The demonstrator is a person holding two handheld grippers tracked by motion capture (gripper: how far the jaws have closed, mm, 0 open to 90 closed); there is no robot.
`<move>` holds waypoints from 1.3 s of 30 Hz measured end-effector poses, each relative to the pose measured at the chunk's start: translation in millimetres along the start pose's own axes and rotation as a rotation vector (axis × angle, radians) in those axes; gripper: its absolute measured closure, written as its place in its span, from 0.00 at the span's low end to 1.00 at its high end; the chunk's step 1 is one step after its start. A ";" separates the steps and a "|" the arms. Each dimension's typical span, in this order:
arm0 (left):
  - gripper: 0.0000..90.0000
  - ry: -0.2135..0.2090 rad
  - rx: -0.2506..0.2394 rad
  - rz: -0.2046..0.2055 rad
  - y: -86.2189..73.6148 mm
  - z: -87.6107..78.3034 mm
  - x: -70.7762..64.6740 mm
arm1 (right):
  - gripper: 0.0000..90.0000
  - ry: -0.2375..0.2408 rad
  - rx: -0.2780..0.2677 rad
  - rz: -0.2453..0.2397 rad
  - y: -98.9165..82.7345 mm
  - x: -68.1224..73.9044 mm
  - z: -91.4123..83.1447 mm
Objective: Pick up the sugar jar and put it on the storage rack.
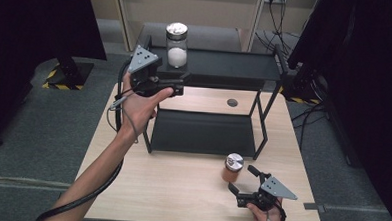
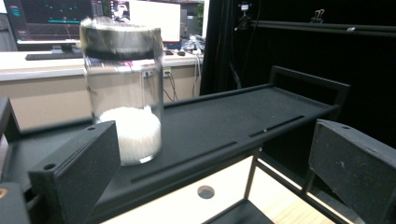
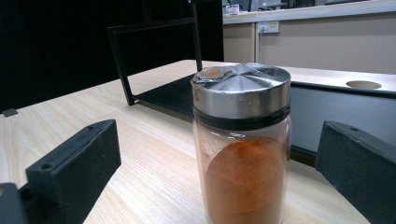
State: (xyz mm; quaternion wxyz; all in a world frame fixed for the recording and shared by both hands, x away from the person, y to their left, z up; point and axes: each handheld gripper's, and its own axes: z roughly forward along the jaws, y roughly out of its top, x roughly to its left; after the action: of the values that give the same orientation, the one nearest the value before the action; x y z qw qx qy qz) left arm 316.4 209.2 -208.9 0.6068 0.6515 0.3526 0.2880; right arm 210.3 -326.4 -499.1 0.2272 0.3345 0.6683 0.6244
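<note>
We are holding the right gripper [image 1: 242,183] low over the wooden table [image 1: 180,190], near its front edge, jaws spread wide and grasping nothing. The spice jar of orange-red powder [image 1: 232,167] is standing upright on the table just ahead of those jaws, slightly to their left in the high view, and just in front of the black two-tier shelf rack [image 1: 266,68]. In the right gripper view the spice jar [image 3: 243,144] is sitting between the two open jaws, not touched by either; its long axis is running vertical, steel cap on top. We are judging that a short straight push forward would bring the glass body between the pads.

We are keeping the left gripper [image 1: 182,82] raised at the rack's top tier, jaws likewise released. The glass jar of white granules [image 1: 177,44] is standing upright on that tier, near its left end, and in the left gripper view it is rising just beyond the left jaw [image 2: 123,93].

For the orange jar, the right hand is plainly the nearer.

Surface: pale wood grain, a round cable hole [image 1: 232,102] behind the rack's lower shelf. Room: grey floor, dark curtains at both sides.
</note>
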 end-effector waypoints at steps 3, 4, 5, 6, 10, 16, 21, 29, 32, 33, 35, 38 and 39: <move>0.01 -0.013 -0.005 -0.002 -8.4 -4.7 -0.6 | 0.00 -0.001 -0.001 -0.002 0.0 0.0 0.0; 0.01 -0.019 -0.004 -0.005 -11.3 -6.2 -0.7 | 0.00 -0.002 -0.001 -0.002 0.0 0.1 0.0; 0.01 -0.024 -0.005 -0.004 -14.4 -7.5 -1.2 | 0.00 -0.001 0.000 -0.003 -0.1 0.1 0.1; 0.01 -0.028 -0.005 0.001 -17.2 -8.8 -2.0 | 0.00 -0.001 -0.001 -0.004 -0.2 0.2 0.2; 0.01 -0.048 -0.018 0.010 -30.5 -14.3 -5.4 | 0.00 0.000 -0.001 -0.004 -0.1 0.4 0.2; 0.01 -0.088 -0.034 0.012 -55.0 -23.7 -11.9 | 0.00 0.000 -0.001 -0.004 -0.2 0.5 0.2; 0.01 -0.116 -0.046 0.012 -71.1 -31.2 -16.2 | 0.00 0.001 -0.001 -0.004 -0.3 0.6 0.3; 0.01 -0.159 -0.061 0.003 -104.3 -38.5 -22.0 | 0.00 0.001 -0.001 -0.003 -0.3 1.0 0.5; 0.02 -0.175 -0.057 -0.013 -117.3 -39.6 -23.8 | 0.00 0.001 0.000 -0.004 -0.2 1.1 0.4; 0.02 -0.179 -0.058 -0.019 -121.5 -40.0 -24.2 | 0.00 0.001 -0.001 -0.003 -0.3 0.9 0.5; 0.02 -0.179 -0.064 -0.017 -129.7 -40.9 -25.8 | 0.00 0.001 -0.001 -0.004 -0.3 1.0 0.3; 0.02 -0.170 -0.066 -0.009 -142.3 -41.7 -27.0 | 0.00 0.001 -0.001 -0.004 -0.2 1.2 0.2; 0.02 -0.173 -0.064 -0.014 -147.1 -41.5 -26.0 | 0.00 0.000 -0.001 -0.003 -0.3 1.2 0.2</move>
State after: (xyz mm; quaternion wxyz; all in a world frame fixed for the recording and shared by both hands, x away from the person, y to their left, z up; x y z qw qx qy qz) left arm 251.7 214.8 -349.7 0.6574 0.6518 0.2940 0.2378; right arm 209.6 -325.5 -499.3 0.2282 0.3332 0.6684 0.6246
